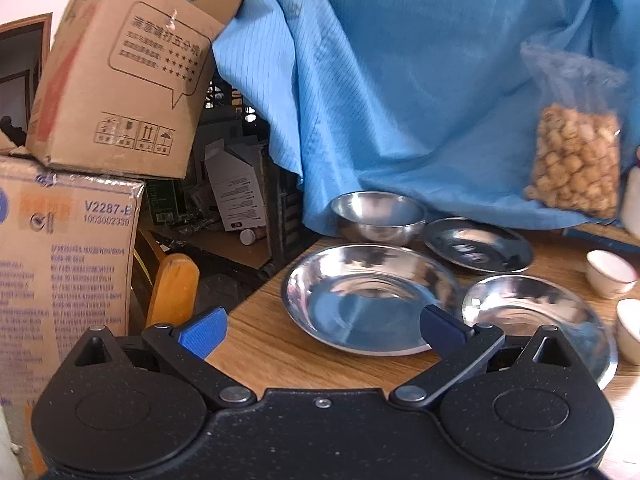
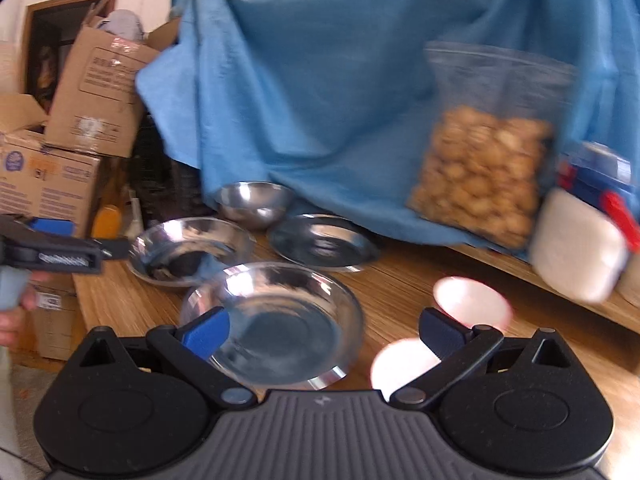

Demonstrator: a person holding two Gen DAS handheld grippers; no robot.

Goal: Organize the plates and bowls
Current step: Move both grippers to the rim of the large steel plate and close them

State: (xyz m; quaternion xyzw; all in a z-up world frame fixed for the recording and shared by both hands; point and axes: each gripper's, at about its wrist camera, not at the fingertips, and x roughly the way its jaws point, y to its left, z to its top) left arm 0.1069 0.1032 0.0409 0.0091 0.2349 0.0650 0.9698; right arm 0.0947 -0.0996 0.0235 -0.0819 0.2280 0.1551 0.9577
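Three shiny steel plates and a steel bowl sit on the wooden table. In the left wrist view, the large plate (image 1: 368,296) lies just beyond my open left gripper (image 1: 323,330). A second plate (image 1: 536,312) is to its right, a third (image 1: 478,244) behind, and the bowl (image 1: 378,216) at the back. My right gripper (image 2: 324,331) is open and empty over the near plate (image 2: 276,320). Farther off are the left plate (image 2: 188,248), the back plate (image 2: 324,242) and the bowl (image 2: 254,202). The left gripper (image 2: 86,236) shows at the left plate's rim.
Two white cups (image 2: 472,304) (image 2: 404,364) stand right of the near plate. A bag of snacks (image 2: 484,176) and a white container (image 2: 576,248) lean at the back right against blue cloth (image 2: 320,80). Cardboard boxes (image 1: 68,264) are stacked past the table's left edge.
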